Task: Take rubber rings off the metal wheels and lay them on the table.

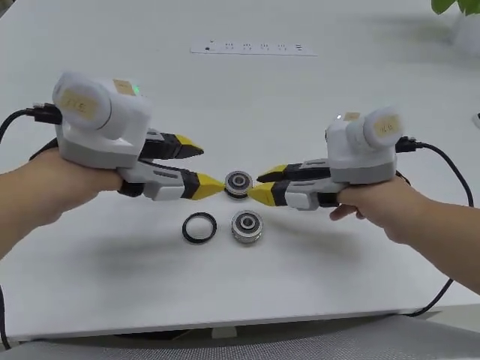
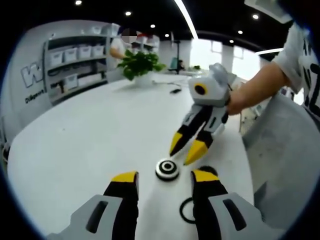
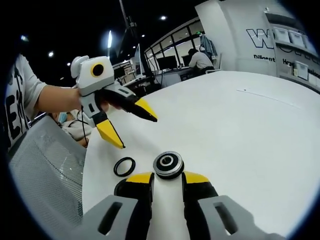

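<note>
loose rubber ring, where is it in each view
Head view: rubber ring on the table, left of the near wheel.
Left gripper view: bottom centre, partly behind a jaw.
Right gripper view: lower left, beside the far wheel.
Shared landmark: the far wheel.

Left gripper [image 1: 210,166]: white upper body, grey lower body, black jaws, yellow tips; pale tan label on the housing.
Light [image 1: 136,90]: green, on the left gripper's housing.
Right gripper [image 1: 256,186]: same scheme, white and grey body, black jaws, yellow tips, pale tan label.
Far wheel [image 1: 238,182]: silver rim, black band, silver hub with a dark bore.
Near wheel [image 1: 247,226]: silver-grey rim, dark band, pale hub.
Ring [image 1: 199,228]: plain black.
Table [image 1: 315,105]: plain white, unpatterned.
Power strip [image 1: 253,49]: white, with small dark sockets.
Cable [image 1: 442,161]: black.
Plant [image 1: 454,6]: green.
Shirt [image 2: 305,55]: white with black print.
Mesh [image 3: 45,165]: grey, fine grid pattern.
</note>
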